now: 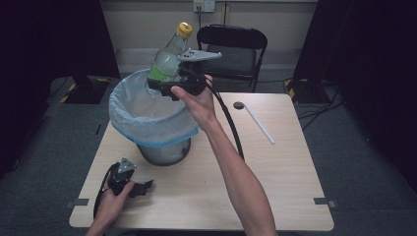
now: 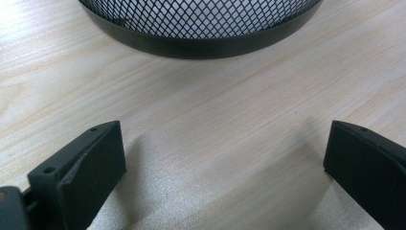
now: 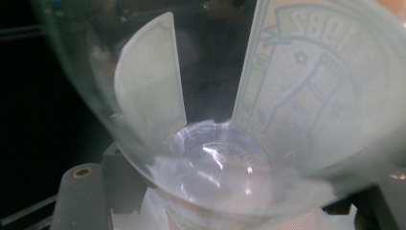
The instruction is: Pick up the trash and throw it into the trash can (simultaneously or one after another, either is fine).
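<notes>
The plastic bottle [image 1: 169, 55], clear with a green label and a yellow cap, hangs tilted above the near-right rim of the bin [image 1: 147, 129], cap pointing up and away. It looks like the carrying step of dropping the bottle into the bin: the bottle is over the bag-lined opening but not yet inside. The next move seems to call for centring it over the opening, then letting the jaws spread so it falls clear of the rim. The right gripper [image 1: 164, 87] clamps the bottle's lower body, its jaws standing wide around it; its own view looks straight at the bottle's base [image 3: 218, 165]. The left gripper [image 1: 140, 188] rests on the table [image 1: 275, 172] near the bin's foot, jaws wide apart with nothing between them.
</notes>
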`<move>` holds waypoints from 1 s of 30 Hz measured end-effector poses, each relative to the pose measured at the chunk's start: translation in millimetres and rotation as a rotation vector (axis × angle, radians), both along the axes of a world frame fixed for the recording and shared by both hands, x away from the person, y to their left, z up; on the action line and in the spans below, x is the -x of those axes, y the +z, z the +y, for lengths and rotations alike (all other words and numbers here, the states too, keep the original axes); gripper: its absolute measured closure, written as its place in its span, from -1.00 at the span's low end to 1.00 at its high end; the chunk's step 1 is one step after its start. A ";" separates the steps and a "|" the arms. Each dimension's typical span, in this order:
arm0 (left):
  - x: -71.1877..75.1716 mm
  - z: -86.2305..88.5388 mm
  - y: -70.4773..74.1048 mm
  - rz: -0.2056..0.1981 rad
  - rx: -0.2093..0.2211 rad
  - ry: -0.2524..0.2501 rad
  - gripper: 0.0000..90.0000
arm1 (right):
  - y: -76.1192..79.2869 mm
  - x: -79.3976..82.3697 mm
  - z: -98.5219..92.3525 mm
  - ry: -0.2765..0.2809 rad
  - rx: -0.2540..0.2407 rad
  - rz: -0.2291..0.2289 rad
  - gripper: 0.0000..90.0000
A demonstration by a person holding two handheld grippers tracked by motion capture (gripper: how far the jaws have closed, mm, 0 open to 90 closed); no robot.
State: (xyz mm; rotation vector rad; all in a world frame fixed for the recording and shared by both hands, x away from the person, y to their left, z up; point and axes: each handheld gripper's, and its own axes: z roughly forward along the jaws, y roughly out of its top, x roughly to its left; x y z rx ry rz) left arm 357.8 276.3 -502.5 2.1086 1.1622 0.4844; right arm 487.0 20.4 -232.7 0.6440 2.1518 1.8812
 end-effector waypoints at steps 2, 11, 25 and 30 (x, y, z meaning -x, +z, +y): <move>0.0 0.1 0.0 0.000 -0.001 -0.001 -1.00 | -1.7 0.2 3.3 -0.011 0.019 0.005 -0.39; 0.0 0.0 0.0 0.000 0.000 0.000 -1.00 | -5.0 -3.5 6.2 -0.005 -0.005 0.030 -0.41; 0.4 0.5 -0.5 -0.003 0.007 -0.005 -0.99 | 2.7 0.6 -18.4 -0.046 -0.056 -0.012 -0.49; 0.1 0.7 -0.3 -0.002 0.005 -0.007 -0.99 | -1.3 -2.9 -27.3 -0.056 -0.051 0.000 -0.51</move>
